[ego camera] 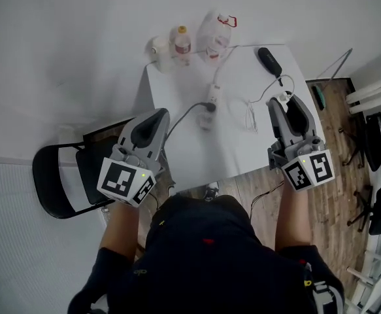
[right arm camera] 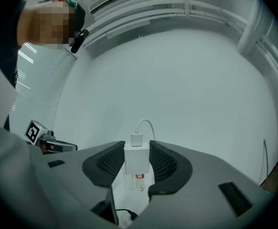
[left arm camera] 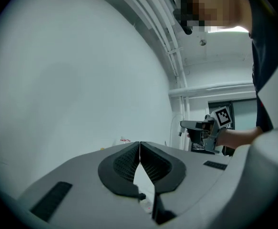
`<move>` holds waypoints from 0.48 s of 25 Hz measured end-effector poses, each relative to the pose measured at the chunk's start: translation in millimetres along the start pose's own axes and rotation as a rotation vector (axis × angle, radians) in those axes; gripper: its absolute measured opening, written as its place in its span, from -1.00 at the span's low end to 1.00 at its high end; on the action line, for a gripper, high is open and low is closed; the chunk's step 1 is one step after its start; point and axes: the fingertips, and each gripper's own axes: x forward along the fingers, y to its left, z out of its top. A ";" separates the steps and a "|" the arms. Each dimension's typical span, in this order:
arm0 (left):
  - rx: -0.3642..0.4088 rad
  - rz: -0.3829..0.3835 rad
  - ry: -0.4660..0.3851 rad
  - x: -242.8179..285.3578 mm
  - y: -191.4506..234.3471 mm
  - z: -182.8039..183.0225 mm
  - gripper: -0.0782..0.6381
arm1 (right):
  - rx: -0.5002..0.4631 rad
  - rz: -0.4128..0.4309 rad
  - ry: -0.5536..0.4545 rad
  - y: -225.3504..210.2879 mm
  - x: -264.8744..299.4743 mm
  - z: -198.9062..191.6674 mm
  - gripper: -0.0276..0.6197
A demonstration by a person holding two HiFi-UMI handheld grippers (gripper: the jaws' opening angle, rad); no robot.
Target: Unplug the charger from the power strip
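The white power strip lies in the middle of the white table, with a black plug and its dark cord still in it. My right gripper is raised above the table's right edge and shut on the white charger, which sits upright between the pads. Its white cable arcs off the top and trails down to the table. My left gripper hangs over the table's left edge, jaws together with nothing between them.
At the table's far edge stand two bottles and a white cup. A black oblong object lies at the far right corner. A black chair stands left of the table. Office chair bases sit on the wood floor at the right.
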 end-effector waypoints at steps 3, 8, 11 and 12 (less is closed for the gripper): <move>0.017 -0.005 -0.030 -12.4 5.4 21.2 -0.72 | -0.072 -0.056 -0.001 10.8 -15.5 14.5 -0.38; 0.043 -0.025 -0.064 -20.3 8.0 39.1 -0.72 | -0.128 -0.108 -0.009 20.9 -24.2 27.9 -0.38; 0.049 -0.042 -0.067 -23.1 5.9 40.6 -0.72 | -0.137 -0.114 -0.007 26.2 -24.9 28.8 -0.38; 0.051 -0.046 -0.068 -24.1 5.1 40.7 -0.72 | -0.140 -0.114 -0.006 28.2 -25.3 28.7 -0.38</move>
